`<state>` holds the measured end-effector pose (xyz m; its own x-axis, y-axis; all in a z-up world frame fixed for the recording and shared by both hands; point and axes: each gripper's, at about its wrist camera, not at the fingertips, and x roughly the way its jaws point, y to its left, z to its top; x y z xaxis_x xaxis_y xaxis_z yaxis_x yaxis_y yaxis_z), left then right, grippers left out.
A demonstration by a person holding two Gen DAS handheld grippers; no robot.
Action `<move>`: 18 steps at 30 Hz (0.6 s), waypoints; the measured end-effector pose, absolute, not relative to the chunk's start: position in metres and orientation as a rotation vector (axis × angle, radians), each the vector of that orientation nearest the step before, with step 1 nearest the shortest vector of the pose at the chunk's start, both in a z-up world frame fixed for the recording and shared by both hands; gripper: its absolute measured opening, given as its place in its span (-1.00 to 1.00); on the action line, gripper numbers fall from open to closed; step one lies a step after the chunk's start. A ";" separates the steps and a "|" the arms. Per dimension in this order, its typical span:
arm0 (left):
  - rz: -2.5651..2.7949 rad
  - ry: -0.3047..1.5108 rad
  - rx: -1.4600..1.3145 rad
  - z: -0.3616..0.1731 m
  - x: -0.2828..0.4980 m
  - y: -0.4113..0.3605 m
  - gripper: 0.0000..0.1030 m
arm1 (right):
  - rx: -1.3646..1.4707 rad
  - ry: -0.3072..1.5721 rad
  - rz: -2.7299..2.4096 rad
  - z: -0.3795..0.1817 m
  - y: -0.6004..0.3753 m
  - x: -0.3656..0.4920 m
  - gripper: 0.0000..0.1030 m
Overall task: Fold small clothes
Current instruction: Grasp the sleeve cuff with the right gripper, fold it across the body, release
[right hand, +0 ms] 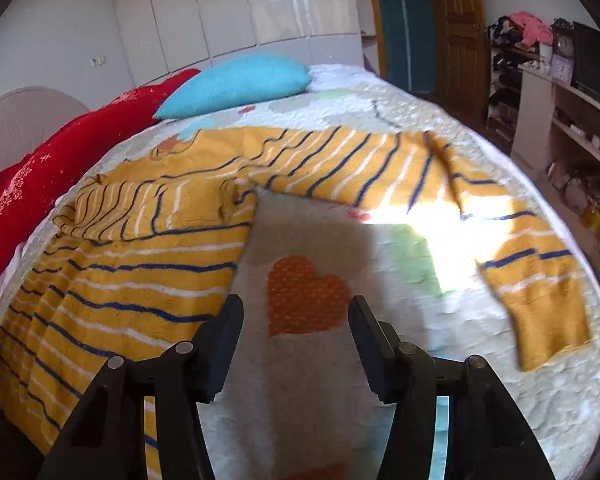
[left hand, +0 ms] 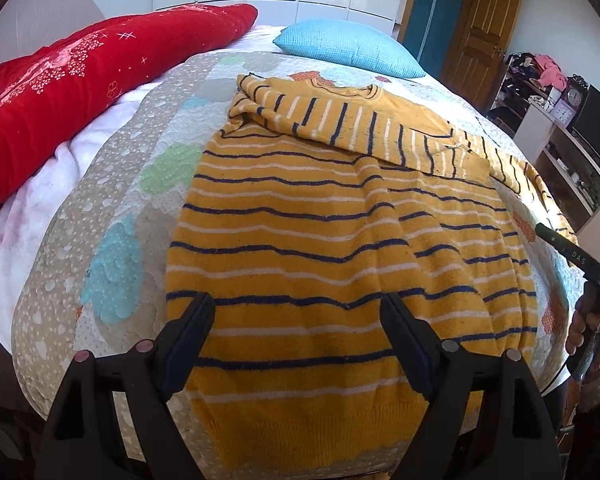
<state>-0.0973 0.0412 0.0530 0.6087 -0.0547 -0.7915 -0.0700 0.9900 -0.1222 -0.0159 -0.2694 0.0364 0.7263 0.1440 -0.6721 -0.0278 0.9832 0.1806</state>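
A yellow sweater (left hand: pixel 320 232) with navy and white stripes lies flat on the bed, hem toward me. Its left sleeve (left hand: pixel 340 124) is folded across the chest. Its right sleeve (right hand: pixel 440 184) stretches out sideways and bends down to the cuff (right hand: pixel 548 320). My left gripper (left hand: pixel 296 312) is open and empty, hovering over the sweater's lower body. My right gripper (right hand: pixel 296 312) is open and empty above the bare quilt beside the sweater's right edge (right hand: pixel 236 248). It shows at the right edge of the left wrist view (left hand: pixel 568 252).
The bed has a patterned quilt (left hand: pixel 112 216) with an orange heart patch (right hand: pixel 304 296). A red pillow (left hand: pixel 60 92) and a blue pillow (left hand: pixel 348 44) lie at the head. A shelf unit with clocks (right hand: pixel 560 64) and a wooden door (right hand: pixel 456 36) stand to the right.
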 end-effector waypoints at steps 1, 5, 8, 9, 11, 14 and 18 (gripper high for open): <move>0.005 0.919 -0.140 0.053 -0.096 0.039 0.62 | 0.130 0.738 0.050 0.038 -0.282 -0.021 0.13; -0.013 0.933 -0.142 0.049 -0.090 0.032 0.62 | -0.034 0.758 -0.062 0.030 -0.322 -0.031 0.16; -0.038 0.937 -0.157 0.048 -0.085 0.023 0.62 | -0.146 0.802 -0.077 0.012 -0.335 -0.028 0.16; -0.045 0.935 -0.157 0.048 -0.084 0.020 0.62 | -0.165 0.794 -0.065 0.009 -0.336 -0.028 0.16; -0.059 0.925 -0.148 0.051 -0.083 0.015 0.62 | -0.157 0.801 -0.057 0.011 -0.343 -0.025 -0.17; -0.071 0.902 -0.143 0.058 -0.085 0.014 0.62 | -0.119 0.823 -0.083 0.021 -0.357 -0.017 -0.90; -0.064 0.868 -0.179 0.065 -0.091 0.029 0.62 | 0.056 0.809 -0.057 0.048 -0.375 -0.012 -0.90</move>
<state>-0.0912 0.0294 0.0652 0.6453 -0.1287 -0.7530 -0.0166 0.9831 -0.1823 -0.0123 -0.3754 0.0481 0.6889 -0.0293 -0.7242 0.0719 0.9970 0.0281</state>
